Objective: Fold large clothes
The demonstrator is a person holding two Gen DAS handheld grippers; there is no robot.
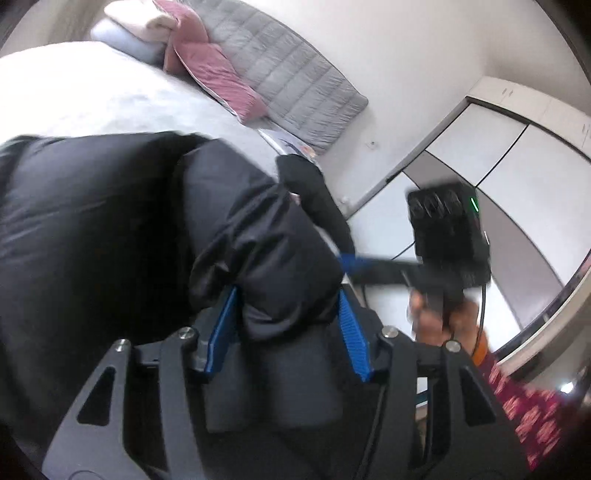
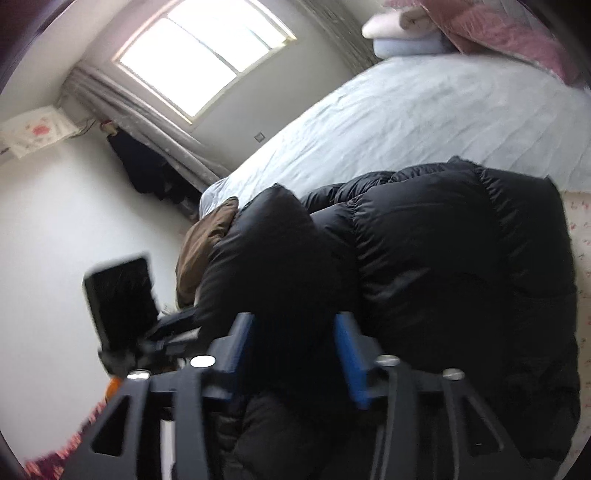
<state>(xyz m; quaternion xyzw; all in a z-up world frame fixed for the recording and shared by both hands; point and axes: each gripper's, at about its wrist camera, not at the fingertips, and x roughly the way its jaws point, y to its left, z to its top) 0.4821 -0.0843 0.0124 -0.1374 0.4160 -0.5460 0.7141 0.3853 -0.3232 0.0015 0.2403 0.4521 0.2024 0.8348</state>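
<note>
A black puffer jacket [image 1: 92, 221] lies on the pale bed sheet [image 1: 81, 96]. My left gripper [image 1: 286, 299] is shut on a thick bunch of the jacket between its blue pads. My right gripper [image 2: 293, 332] is shut on another puffy part of the jacket [image 2: 461, 258], with the fabric filling the gap between its blue fingers. The right gripper also shows in the left wrist view [image 1: 347, 258], held by a hand at the jacket's edge. The left gripper's black body shows in the right wrist view [image 2: 122, 299]. A brown lining [image 2: 207, 243] shows at the jacket's left edge.
A pink quilt [image 1: 207, 62], a grey quilted pad [image 1: 291, 74] and folded white bedding [image 1: 140, 26] lie at the bed's far end. A wardrobe [image 1: 498, 155] stands beside the bed. A window [image 2: 207, 55] with grey curtains and dark hanging clothes [image 2: 144, 166] are on the other side.
</note>
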